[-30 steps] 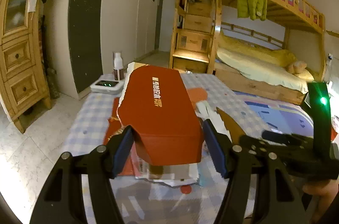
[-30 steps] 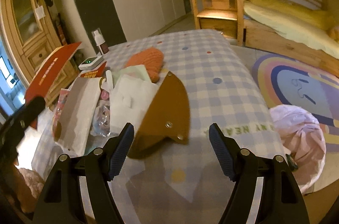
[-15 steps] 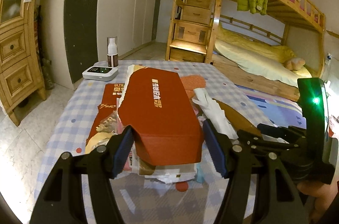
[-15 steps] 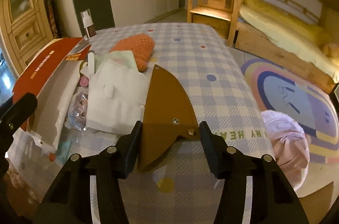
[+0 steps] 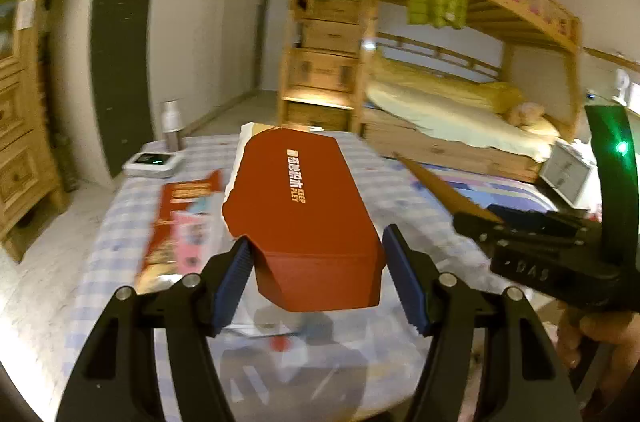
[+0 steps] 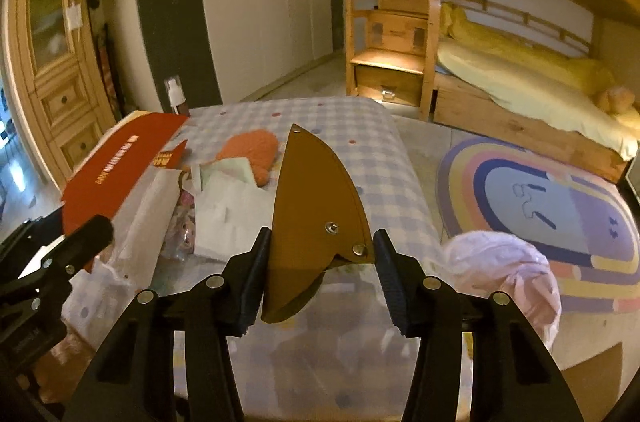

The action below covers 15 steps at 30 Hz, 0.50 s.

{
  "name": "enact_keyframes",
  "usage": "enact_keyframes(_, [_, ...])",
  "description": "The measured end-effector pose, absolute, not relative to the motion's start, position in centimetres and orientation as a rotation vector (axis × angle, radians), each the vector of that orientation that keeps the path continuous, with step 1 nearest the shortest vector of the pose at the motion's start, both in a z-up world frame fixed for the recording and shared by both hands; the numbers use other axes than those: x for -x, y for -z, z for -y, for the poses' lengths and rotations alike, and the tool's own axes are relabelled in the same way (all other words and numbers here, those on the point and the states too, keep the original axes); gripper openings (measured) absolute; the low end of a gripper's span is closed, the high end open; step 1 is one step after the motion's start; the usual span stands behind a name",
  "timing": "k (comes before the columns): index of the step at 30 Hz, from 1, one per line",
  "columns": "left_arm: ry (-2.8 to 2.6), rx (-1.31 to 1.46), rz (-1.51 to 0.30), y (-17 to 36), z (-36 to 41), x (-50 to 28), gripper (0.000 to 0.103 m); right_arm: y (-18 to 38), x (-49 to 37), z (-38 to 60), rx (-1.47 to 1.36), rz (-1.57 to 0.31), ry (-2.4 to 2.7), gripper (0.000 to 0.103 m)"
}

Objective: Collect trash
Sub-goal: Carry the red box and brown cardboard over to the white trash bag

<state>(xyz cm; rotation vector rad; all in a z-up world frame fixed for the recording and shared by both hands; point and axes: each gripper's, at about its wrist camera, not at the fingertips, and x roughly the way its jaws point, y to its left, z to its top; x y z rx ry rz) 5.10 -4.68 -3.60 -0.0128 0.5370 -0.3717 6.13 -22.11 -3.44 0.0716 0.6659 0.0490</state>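
Note:
My left gripper (image 5: 318,278) is shut on a red cardboard box (image 5: 300,210) with white print, held above the checked tablecloth (image 5: 120,222). My right gripper (image 6: 320,272) is shut on a brown fin-shaped leather piece (image 6: 316,206) with rivets, lifted off the cloth. The red box also shows at the left of the right wrist view (image 6: 116,166). Loose trash lies on the table: white paper (image 6: 232,214), a red-and-pink wrapper (image 5: 180,222), a clear plastic bag (image 6: 140,222). The right gripper shows in the left wrist view (image 5: 540,242).
An orange knitted mitt (image 6: 252,154), a spray bottle (image 5: 172,126) and a white device (image 5: 152,164) sit at the table's far side. A pink plastic bag (image 6: 504,274) lies on the floor at the right, by a rainbow rug (image 6: 540,198). A bunk bed (image 5: 460,94) stands behind.
My right gripper has closed on the brown leather piece and raised it off the table. My left gripper has lifted the red box a little higher.

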Motion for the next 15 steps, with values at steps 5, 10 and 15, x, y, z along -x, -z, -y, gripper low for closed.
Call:
enact_keyframes(5, [0.485,-0.011,-0.540,2.8,9.9,-4.6,0.063,2.9,-3.9,25.4,-0.109,-0.650,0.003,0.051])
enact_keyframes(10, [0.591,-0.058,-0.540,2.9,15.9,-4.3,0.063,2.7,-1.8,30.6,-0.160,-0.633,0.109,0.051])
enact_keyframes(15, [0.676,-0.089,-0.567,3.5,21.2,-4.9,0.063,3.4,-0.1,35.8,-0.207,-0.632,0.219,0.051])
